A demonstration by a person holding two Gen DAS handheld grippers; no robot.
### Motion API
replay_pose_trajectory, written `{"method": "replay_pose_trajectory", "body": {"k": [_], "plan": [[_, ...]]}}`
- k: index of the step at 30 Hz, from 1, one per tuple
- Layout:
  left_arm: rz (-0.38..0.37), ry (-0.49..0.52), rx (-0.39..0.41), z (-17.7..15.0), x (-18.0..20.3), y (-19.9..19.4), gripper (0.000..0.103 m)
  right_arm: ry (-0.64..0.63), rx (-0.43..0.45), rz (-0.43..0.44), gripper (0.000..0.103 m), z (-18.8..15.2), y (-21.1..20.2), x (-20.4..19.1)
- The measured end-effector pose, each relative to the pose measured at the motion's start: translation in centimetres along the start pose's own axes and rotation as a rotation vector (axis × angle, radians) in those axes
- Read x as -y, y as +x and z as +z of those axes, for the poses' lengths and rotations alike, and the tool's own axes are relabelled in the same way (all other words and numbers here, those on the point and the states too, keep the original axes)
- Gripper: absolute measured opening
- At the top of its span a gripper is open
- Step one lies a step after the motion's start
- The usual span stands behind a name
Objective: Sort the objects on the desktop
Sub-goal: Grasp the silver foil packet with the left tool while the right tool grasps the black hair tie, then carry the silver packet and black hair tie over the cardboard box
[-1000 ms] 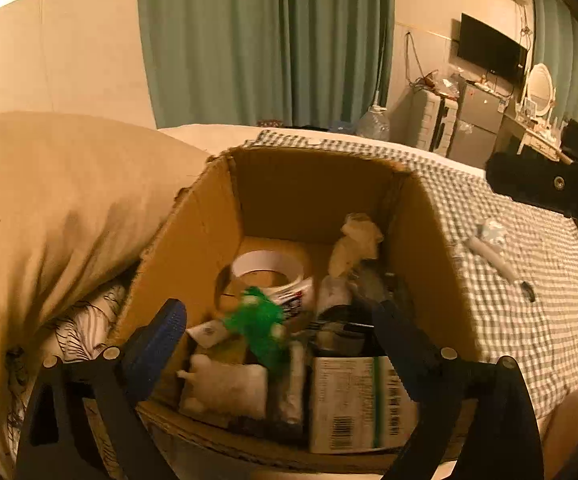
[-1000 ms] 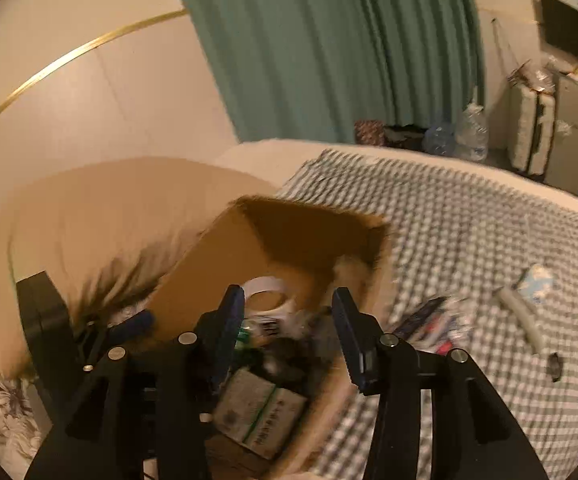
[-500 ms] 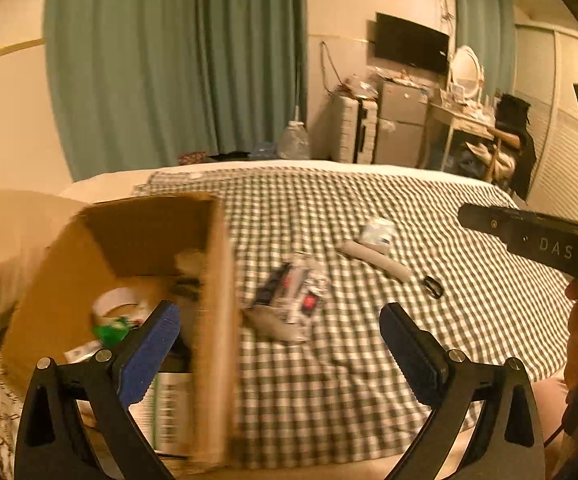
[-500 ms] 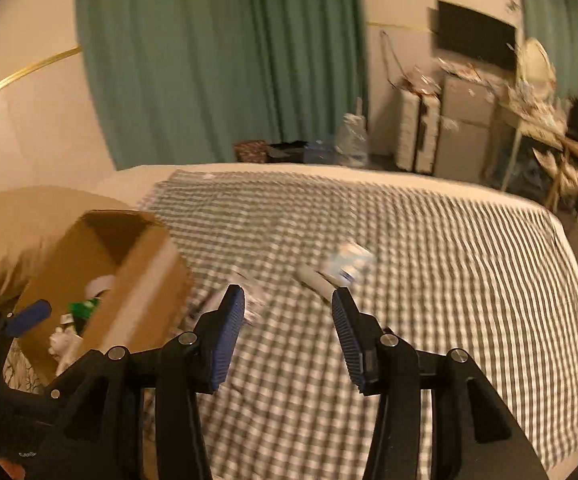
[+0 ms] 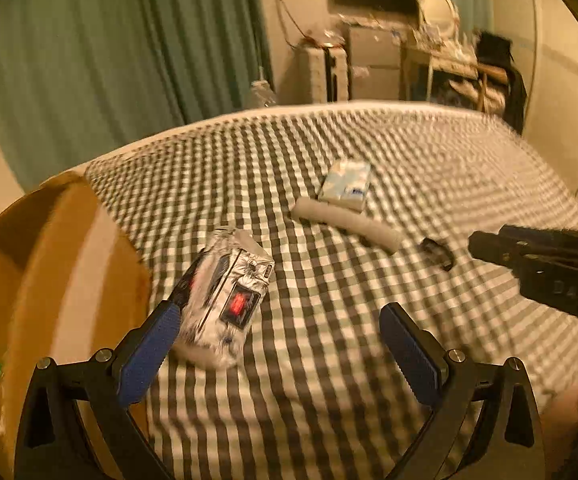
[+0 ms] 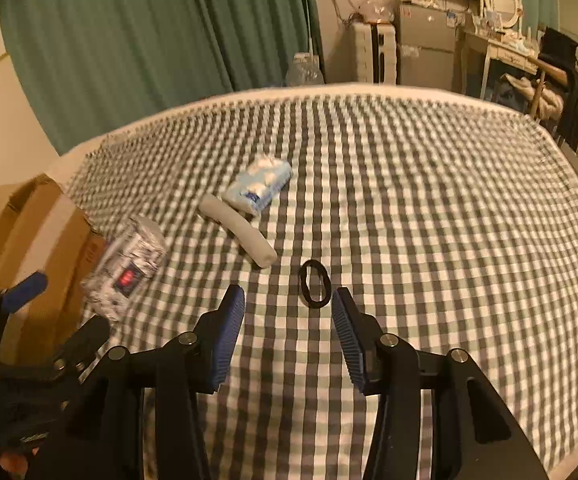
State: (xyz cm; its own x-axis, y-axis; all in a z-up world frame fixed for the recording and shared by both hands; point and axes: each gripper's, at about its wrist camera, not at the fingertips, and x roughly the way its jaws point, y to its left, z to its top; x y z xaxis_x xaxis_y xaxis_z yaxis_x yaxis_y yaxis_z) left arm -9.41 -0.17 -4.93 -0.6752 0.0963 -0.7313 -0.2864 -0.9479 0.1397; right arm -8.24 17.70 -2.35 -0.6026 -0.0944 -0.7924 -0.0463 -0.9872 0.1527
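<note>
A silver foil packet (image 5: pixel 225 296) with a red label lies on the checked bedspread beside the cardboard box (image 5: pixel 49 280); it also shows in the right wrist view (image 6: pixel 129 268). My left gripper (image 5: pixel 277 344) is open and empty, its left finger close beside the packet. A grey roll (image 6: pixel 239 230), a blue-white tissue pack (image 6: pixel 259 186) and a black hair band (image 6: pixel 315 288) lie further right. My right gripper (image 6: pixel 289 320) is open and empty, just short of the hair band. The roll (image 5: pixel 347 226), the tissue pack (image 5: pixel 347 186) and the band (image 5: pixel 437 252) show in the left wrist view too.
The cardboard box (image 6: pixel 29 240) stands at the left edge of the bed. Green curtains (image 6: pixel 169 40) hang behind the bed. A water bottle (image 6: pixel 305 70), cabinets and a dressing table (image 6: pixel 505 40) stand beyond the far side.
Both grippers have swung right, away from the box interior and over the bedspread. The foil packet now sits near the left fingers, the hair band near the right fingers.
</note>
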Motion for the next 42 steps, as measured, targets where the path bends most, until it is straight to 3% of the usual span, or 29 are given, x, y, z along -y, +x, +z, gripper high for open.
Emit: {"method": "replay_pose_trajectory", "body": {"k": [5, 13, 19, 23, 27, 29, 32, 42], "plan": [[0.090, 0.054, -0.060, -0.1, -1.0, 5.4, 0.102, 0.007, -0.068, -0.005, 0.046, 0.0, 3.7, 0.9], [0.091, -0.025, -0.132, -0.6, -3.1, 10.8, 0.102, 0.027, -0.130, -0.007, 0.044, 0.8, 7.8, 1.7], [0.070, -0.060, -0.119, -0.9, -3.5, 10.9, 0.102, 0.028, -0.141, -0.015, 0.040, 0.9, 8.4, 1.7], [0.022, -0.104, -0.122, -1.8, -4.0, 10.5, 0.086, 0.017, -0.152, -0.021, 0.013, 0.8, 8.2, 1.5], [0.039, -0.076, -0.118, -1.7, -3.9, 10.1, 0.067, 0.016, -0.145, -0.016, 0.009, 0.8, 7.5, 1.4], [0.050, -0.056, -0.119, -1.8, -3.5, 9.2, 0.047, 0.009, -0.140, -0.010, 0.009, 0.6, 7.0, 1.2], [0.037, -0.067, -0.118, -1.7, -3.5, 8.0, 0.036, 0.006, -0.130, -0.001, 0.008, 0.4, 6.1, 1.0], [-0.013, -0.125, -0.079, -1.1, -3.0, 2.2, 0.032, 0.031, -0.065, 0.094, 0.008, -0.4, 1.0, 0.7]]}}
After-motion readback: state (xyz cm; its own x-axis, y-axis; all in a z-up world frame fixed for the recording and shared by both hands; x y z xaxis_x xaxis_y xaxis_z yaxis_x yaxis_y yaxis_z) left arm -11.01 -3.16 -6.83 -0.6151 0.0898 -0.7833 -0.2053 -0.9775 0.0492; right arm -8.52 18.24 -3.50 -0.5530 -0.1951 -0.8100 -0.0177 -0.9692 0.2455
